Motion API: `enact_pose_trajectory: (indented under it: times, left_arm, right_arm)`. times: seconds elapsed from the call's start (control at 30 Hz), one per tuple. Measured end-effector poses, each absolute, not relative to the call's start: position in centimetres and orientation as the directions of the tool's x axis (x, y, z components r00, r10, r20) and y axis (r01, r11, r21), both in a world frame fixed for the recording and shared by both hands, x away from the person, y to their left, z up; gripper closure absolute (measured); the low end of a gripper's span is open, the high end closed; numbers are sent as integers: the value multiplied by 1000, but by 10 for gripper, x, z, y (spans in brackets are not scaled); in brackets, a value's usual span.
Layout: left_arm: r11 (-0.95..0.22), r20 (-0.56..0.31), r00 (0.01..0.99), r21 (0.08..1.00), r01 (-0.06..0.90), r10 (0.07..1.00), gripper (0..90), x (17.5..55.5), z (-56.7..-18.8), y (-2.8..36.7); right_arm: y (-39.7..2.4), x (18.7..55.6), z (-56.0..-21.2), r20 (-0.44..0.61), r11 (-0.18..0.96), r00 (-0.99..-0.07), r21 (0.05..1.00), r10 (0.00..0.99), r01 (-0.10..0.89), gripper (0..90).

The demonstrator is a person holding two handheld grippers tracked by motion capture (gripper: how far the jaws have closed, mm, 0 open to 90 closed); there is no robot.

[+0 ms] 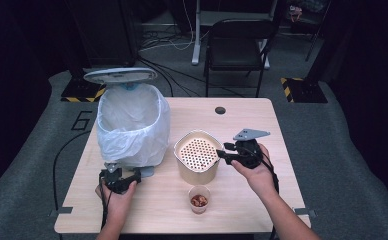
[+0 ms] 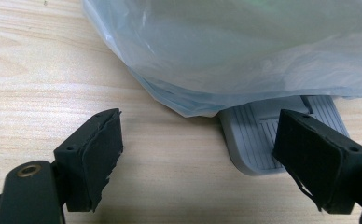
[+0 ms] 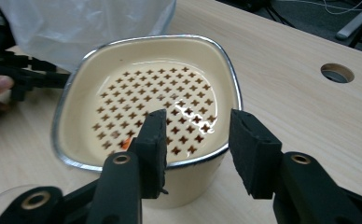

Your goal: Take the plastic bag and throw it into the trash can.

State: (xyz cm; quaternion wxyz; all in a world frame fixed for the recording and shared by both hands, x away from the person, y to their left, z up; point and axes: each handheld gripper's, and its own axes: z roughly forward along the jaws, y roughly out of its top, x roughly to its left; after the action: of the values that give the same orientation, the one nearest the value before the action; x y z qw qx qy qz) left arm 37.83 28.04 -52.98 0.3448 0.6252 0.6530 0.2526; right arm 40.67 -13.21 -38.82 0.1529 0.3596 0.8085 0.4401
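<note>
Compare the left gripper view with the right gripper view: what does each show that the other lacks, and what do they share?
Left gripper view alone: the bin's grey ribbed pedal, with one open black pad over its right edge.

Right gripper view alone: the cream container with its perforated insert, the right gripper open, one jaw inside the metal rim and one outside, and the table's cable hole.

Shared: the translucent bin bag and the wooden table.

Your left gripper point(image 1: 132, 176) rests low, jaws apart; your right gripper point(image 1: 223, 151) (held higher) stands open too.
</note>
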Motion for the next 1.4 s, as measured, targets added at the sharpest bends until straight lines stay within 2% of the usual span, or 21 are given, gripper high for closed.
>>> enact_pose_trajectory:
  times: [0.03,0.07,0.5,0.63,0.9,1.4]
  left_arm:
    - [91,-135,20,761,642,991,153,378,-530,280]
    - [90,-134,20,761,642,991,153,378,-530,281]
    - [86,-126,19,771,631,992,153,379,-530,281]
    - [88,-133,22,761,643,991,153,378,-530,281]
    - [90,-135,21,761,643,991,153,378,-530,281]
    - [89,-134,21,760,643,991,153,378,-530,281]
  right_arm:
    - [-132,407,-388,69,354,-695,822,716,447,548]
    - [-137,398,-387,81,346,-701,826,709,445,512]
    - [-146,370,-402,122,339,-725,823,678,456,423]
    - [-143,363,-412,118,358,-749,823,652,441,318]
    - [-129,347,-420,101,401,-808,828,580,391,182]
    - [-94,332,-441,104,477,-874,804,474,354,91]
